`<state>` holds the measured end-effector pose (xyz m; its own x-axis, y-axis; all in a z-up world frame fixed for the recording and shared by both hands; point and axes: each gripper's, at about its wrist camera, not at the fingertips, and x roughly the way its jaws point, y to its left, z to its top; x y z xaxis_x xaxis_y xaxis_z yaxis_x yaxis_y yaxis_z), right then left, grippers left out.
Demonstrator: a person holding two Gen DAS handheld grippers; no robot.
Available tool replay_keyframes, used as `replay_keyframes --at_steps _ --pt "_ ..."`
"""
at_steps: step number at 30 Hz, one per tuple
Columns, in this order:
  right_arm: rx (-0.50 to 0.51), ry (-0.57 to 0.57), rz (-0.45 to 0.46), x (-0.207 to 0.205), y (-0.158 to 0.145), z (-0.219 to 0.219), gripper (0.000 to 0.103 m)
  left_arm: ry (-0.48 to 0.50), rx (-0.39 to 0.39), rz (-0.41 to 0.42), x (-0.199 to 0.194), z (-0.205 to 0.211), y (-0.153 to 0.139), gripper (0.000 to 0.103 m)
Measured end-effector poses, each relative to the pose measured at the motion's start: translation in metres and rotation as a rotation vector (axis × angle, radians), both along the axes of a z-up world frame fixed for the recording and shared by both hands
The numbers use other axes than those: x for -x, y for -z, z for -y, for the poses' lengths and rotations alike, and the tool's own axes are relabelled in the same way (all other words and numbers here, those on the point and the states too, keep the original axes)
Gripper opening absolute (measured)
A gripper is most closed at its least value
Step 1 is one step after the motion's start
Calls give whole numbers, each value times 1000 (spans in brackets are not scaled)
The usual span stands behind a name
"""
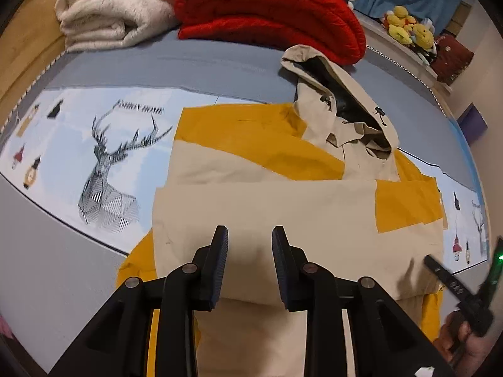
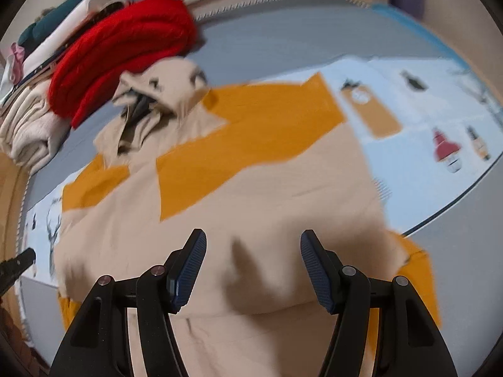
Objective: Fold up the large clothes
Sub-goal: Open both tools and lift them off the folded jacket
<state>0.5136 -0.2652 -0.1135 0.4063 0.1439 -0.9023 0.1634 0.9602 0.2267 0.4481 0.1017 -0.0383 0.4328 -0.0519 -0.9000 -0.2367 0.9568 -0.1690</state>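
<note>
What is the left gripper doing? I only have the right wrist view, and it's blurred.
Observer: The left gripper is open, with its jaws apart over the beige front of the jacket, gripping nothing.
Operator: Is the hood flat?
Observer: No. The hood is bunched and gaping, with its dark lining showing, right beside the red blanket.

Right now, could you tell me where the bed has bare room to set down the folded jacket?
Free: the grey sheet between the jacket and the red blanket; and the deer-print strip left of the jacket. Crowded: the far edge, where the red blanket and the cream blanket are piled, with the hood beside the red one.
</note>
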Motion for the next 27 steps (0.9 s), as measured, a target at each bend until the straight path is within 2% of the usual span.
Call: replay_keyframes --at_steps 7,8,10,14,16,20,22,23,25,27 --pt "52 89 -191 -1 51 23 62 7 39 -12 2 -9 0 25" --pt "42 103 -197 0 52 27 61 8 37 -13 2 -10 -1 25" --pt "60 122 -213 0 51 32 53 9 40 -13 2 -11 -1 25" --pt "105 167 -244 1 51 40 50 10 45 -15 2 -11 -3 25" --pt "160 198 -223 4 39 39 49 11 48 -14 3 -11 -3 25" --pt "186 158 -34 11 0 17 49 9 51 -9 3 -11 -4 26" --pt "190 49 84 10 -15 -7 50 10 47 -10 4 -9 -4 26" --pt "177 -8 106 6 -15 -18 50 14 48 -13 3 -9 -3 26" --pt "111 -90 88 -1 -8 -34 52 24 49 -17 3 -7 -3 26" --pt "22 -142 -6 -3 14 -40 52 29 47 -19 3 -5 -2 26"
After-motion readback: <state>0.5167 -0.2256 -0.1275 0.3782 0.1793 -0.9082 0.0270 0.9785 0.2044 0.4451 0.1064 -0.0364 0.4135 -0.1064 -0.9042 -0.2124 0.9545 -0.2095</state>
